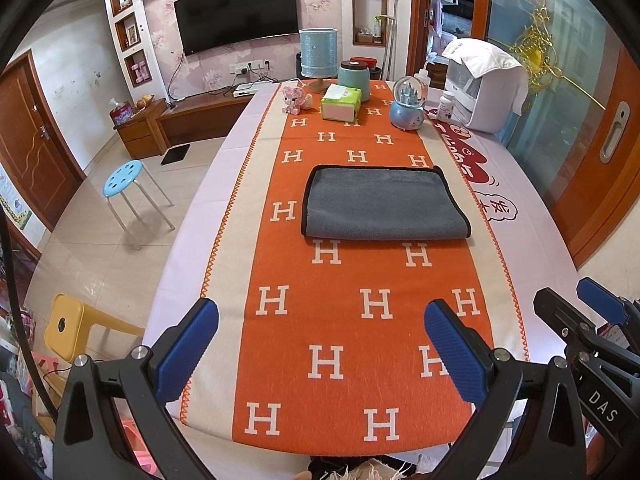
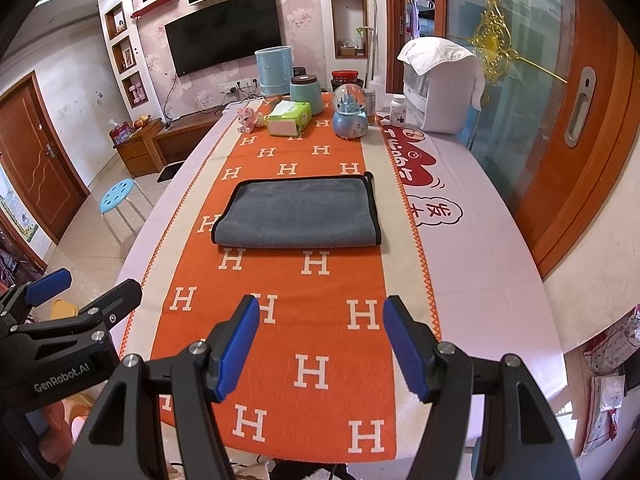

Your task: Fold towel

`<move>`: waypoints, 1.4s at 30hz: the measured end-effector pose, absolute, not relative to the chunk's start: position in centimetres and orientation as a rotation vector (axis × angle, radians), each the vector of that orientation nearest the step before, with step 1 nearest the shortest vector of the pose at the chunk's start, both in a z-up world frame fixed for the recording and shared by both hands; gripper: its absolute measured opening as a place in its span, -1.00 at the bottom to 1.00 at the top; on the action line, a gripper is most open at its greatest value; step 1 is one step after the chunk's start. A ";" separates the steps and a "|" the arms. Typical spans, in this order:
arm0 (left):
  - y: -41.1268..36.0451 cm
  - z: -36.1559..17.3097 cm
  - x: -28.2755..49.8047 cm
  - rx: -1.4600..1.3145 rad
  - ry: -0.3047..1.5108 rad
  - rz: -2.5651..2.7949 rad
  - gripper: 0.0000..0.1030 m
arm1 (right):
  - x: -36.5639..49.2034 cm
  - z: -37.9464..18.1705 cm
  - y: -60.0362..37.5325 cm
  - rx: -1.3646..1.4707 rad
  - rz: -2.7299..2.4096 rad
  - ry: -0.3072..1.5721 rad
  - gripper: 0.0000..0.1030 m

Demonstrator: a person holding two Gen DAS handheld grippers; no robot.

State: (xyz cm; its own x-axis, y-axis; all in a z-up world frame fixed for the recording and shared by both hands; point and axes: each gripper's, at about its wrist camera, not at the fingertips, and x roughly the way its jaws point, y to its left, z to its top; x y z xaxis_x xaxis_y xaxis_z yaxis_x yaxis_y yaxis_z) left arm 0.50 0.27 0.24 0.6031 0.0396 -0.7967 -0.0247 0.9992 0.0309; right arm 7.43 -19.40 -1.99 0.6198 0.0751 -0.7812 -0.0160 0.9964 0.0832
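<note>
blue-padded, the left gripper [image 1: 322, 344] and right gripper [image 2: 321, 342] hang side by side over the table's near end, jaws spread and holding nothing, probably lined up to reach forward together. beyond them, apart from both, the grey towel [image 1: 382, 206] lies flat mid-way along the orange runner [image 1: 352, 360], black-edged, seemingly doubled already with its rounded fold nearest.

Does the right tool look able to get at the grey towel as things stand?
Probably yes: the right tool is open, and only bare orange runner lies between it and the towel.
</note>
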 end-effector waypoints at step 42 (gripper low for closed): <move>0.0 0.1 0.2 0.016 0.924 0.037 0.99 | 7.1 -2.0 -19.3 0.066 0.048 0.903 0.25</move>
State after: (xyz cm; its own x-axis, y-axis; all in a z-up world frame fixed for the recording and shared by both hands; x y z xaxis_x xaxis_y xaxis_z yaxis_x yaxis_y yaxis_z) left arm 0.18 0.05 0.14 0.6022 0.0383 -0.7974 -0.0248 0.9993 0.0292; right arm 7.08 -19.25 -2.04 0.6182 0.0695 -0.7829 -0.0139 0.9969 0.0775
